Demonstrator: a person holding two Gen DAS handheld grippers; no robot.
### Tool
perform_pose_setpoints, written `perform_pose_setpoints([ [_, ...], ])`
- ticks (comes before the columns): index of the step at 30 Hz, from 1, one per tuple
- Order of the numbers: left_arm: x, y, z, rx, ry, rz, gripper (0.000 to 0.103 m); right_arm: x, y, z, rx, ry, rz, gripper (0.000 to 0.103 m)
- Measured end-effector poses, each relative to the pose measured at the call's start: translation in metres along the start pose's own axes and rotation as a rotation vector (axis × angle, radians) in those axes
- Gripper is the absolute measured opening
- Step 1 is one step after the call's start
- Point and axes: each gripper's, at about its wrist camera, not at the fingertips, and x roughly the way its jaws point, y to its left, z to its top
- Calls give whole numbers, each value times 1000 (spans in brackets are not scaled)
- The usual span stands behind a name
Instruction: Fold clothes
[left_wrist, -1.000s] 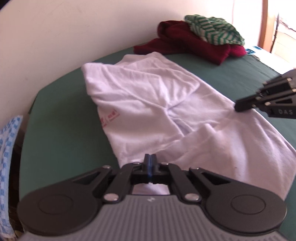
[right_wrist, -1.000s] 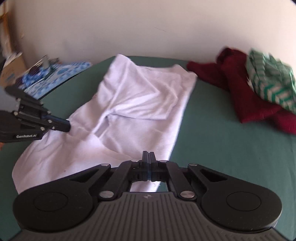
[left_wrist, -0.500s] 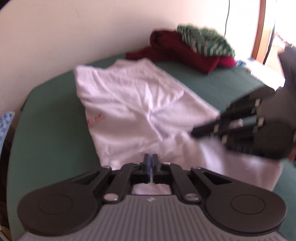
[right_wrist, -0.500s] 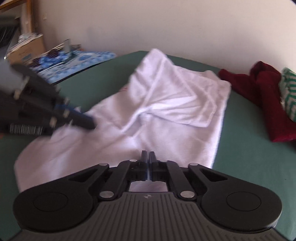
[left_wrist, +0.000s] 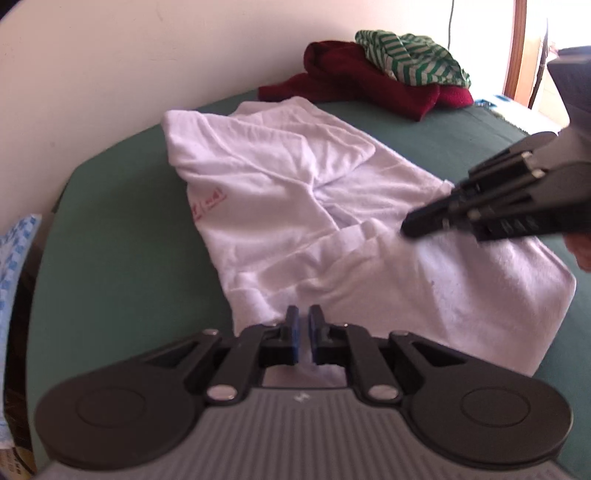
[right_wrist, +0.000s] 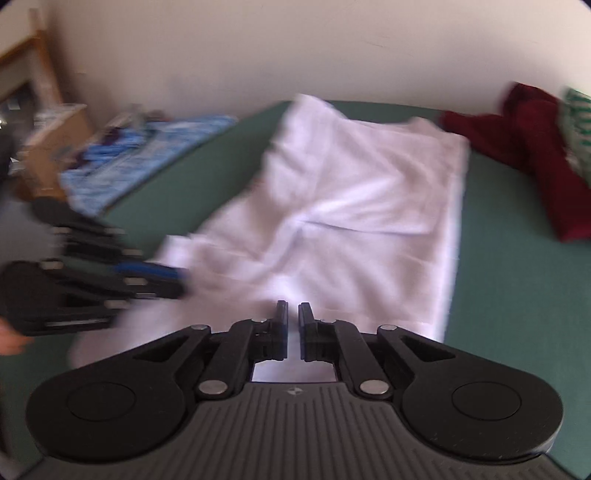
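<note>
Where white shirt (left_wrist: 332, 206) ends, bare green bedcover (left_wrist: 122, 229) alongside.

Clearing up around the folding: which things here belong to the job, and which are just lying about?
Job: white garment; dark red garment; green-striped garment.
Lying about: blue patterned cloth; blurred brown box.

Each camera sits just behind its own fingers and looks forward and down along them, close over the white shirt (left_wrist: 332, 206) on the green bed (left_wrist: 110, 240). The left wrist view faces the wall from the shirt's left side, with the right gripper (left_wrist: 410, 225) reaching in from the right. The blurred right wrist view faces the same wall, with the left gripper (right_wrist: 177, 280) at its left edge. Both share the shirt and the red garment (left_wrist: 362, 81) beyond it.
</note>
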Motion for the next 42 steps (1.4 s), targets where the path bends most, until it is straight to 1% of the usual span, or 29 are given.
perform_pose_setpoints([
  [1,-7,2,-2,4,1,-1,9,-3,-4,-1,21,-2,-19,1],
  [2,-15,3,-4,8,3,-3,9,-15,-9,-2,55,-9,-4,10],
  [4,-35,8,-13,-3,0,-19,9,-39,-17,-6,111,-17,15,11],
  [6,-53,13,-27,-59,13,-53,9,-65,-19,-20,131,3,-8,16],
  [7,-58,15,-35,-87,26,-63,9,-76,-20,-28,148,14,-18,16],
  [10,-67,12,-59,-135,56,-61,10,-98,-20,-52,232,50,-39,17],
  [13,-71,9,-76,-181,79,-71,27,-117,-19,-74,304,84,-60,24],
  [15,-68,8,-77,-193,75,-89,27,-115,-13,-79,301,94,-67,28],
  [17,-66,8,-75,-180,76,-102,27,-108,-8,-82,295,100,-57,31],
  [22,-71,14,-77,-188,90,-138,28,-98,0,-87,270,90,-58,30],
  [24,-75,16,-79,-187,96,-147,32,-97,-1,-88,266,86,-53,29],
  [25,-77,16,-79,-185,94,-148,34,-97,-2,-88,266,87,-48,26],
  [26,-78,15,-79,-186,89,-148,34,-97,-3,-88,265,88,-44,16],
  [27,-77,14,-79,-189,86,-151,34,-96,-4,-88,263,88,-40,11],
  [29,-73,9,-76,-200,89,-173,34,-95,-5,-89,257,90,-33,9],
  [30,-70,5,-75,-201,86,-182,32,-95,-3,-88,246,91,-33,9],
  [31,-67,1,-74,-197,87,-191,28,-95,-2,-88,233,94,-32,9],
  [32,-65,-4,-73,-186,87,-189,28,-96,-2,-88,222,98,-30,9],
  [33,-63,-9,-73,-174,84,-178,24,-96,-3,-87,211,103,-27,8],
  [34,-63,-12,-73,-159,77,-143,11,-96,-3,-86,198,110,-28,8],
  [35,-62,-12,-72,-150,76,-122,10,-97,-2,-85,174,116,-34,7],
  [37,-62,-5,-72,-172,90,-134,7,-99,0,-83,117,129,-52,4],
  [39,-68,1,-71,-185,91,-143,5,-102,-1,-83,98,146,-68,0],
  [42,-82,-1,-68,-182,78,-150,3,-104,-5,-85,93,166,-75,0],
])
